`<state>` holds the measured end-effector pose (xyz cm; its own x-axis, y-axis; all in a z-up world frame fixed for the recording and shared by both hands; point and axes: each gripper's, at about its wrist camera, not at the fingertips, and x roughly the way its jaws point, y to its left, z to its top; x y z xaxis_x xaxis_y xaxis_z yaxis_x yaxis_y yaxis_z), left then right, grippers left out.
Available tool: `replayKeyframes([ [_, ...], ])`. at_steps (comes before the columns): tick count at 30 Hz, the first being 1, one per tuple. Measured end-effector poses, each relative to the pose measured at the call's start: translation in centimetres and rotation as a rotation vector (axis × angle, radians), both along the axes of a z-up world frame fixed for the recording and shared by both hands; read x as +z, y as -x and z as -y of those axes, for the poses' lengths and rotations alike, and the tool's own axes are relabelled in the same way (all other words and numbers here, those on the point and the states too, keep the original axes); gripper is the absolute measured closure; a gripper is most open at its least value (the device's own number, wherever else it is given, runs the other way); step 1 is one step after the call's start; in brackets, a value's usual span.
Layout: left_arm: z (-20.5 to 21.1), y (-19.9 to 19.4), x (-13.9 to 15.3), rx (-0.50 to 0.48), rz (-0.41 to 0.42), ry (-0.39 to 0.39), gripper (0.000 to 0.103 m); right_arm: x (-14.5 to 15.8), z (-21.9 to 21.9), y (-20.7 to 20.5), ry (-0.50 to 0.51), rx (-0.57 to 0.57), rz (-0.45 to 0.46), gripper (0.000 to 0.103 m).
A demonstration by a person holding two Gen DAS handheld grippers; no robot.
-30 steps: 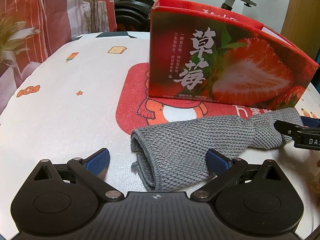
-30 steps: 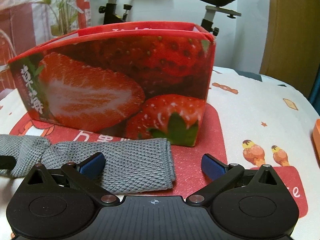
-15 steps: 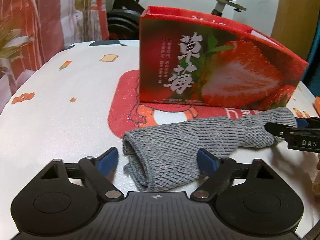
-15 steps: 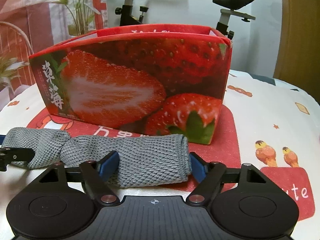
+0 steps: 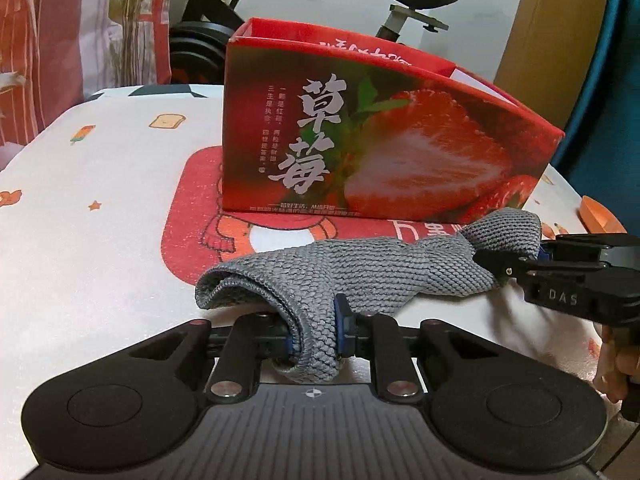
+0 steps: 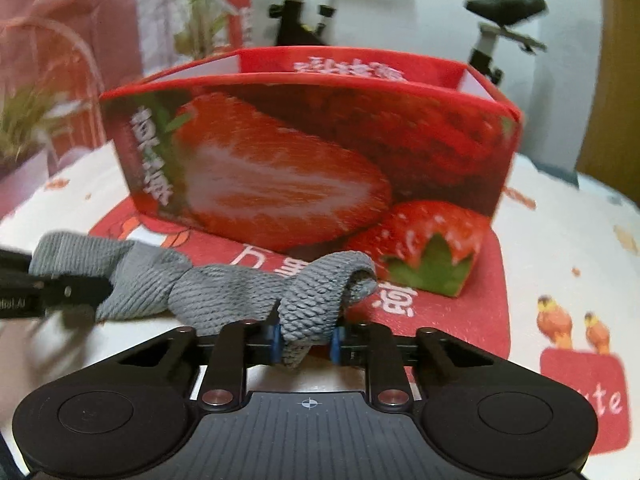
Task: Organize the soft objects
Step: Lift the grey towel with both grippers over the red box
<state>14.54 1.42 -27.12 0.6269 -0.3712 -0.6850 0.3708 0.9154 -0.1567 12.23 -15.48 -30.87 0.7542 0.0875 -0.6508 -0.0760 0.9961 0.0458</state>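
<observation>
Both grippers have just been closing since the earlier frames, and the grey cloth [image 5: 360, 268], which before lay flat between wide-open fingers, is now pinched at its two ends and bunched up. In the left wrist view the left gripper [image 5: 314, 330] has its blue pads almost together, with one folded end of the cloth squeezed between them, so the fabric makes a small hump over the fingers. In the right wrist view the right gripper [image 6: 306, 338] is also nearly closed, and the other end of the cloth [image 6: 224, 288] is rolled and clamped between its pads; this view is a little blurred. The cloth stretches between the two grippers, just in front of the strawberry box [image 5: 380, 140], which stands open at the top on the red mat [image 5: 192, 208] on the white printed tablecloth [image 5: 92, 240]. The cloth is close to the box but I cannot tell if it touches it. From the left wrist view the right gripper shows at the right edge with the cloth end in its tip, and part of a hand [image 5: 612, 364] is visible below it. An exercise bike [image 6: 504, 12] stands behind the table
</observation>
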Motion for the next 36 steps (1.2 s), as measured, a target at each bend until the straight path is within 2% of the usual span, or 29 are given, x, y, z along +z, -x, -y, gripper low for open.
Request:
replayKeyframes([
  [7, -0.5, 0.3, 0.6, 0.007, 0.015, 0.018, 0.086, 0.6, 0.4, 1.1, -0.049, -0.022, -0.008, 0.087],
  [14, -0.4, 1.4, 2.5, 0.002, 0.082, 0.037, 0.086, 2.3, 0.4, 2.4, -0.056, -0.031, 0.034, 0.087],
  [20, -0.9, 2.5, 5.0, 0.007, 0.146, 0.078, 0.086, 5.0, 0.4, 3.7, -0.064, -0.028, 0.100, 0.087],
  [27, -0.9, 2.6, 9.5, -0.016, 0.246, 0.136, 0.086, 9.4, 0.7, 4.4, -0.057, -0.023, 0.196, 0.087],
  [36, 0.7, -0.5, 12.5, -0.044, 0.285, 0.180, 0.086, 14.1, 2.1, 1.9, -0.016, -0.028, 0.296, 0.087],
])
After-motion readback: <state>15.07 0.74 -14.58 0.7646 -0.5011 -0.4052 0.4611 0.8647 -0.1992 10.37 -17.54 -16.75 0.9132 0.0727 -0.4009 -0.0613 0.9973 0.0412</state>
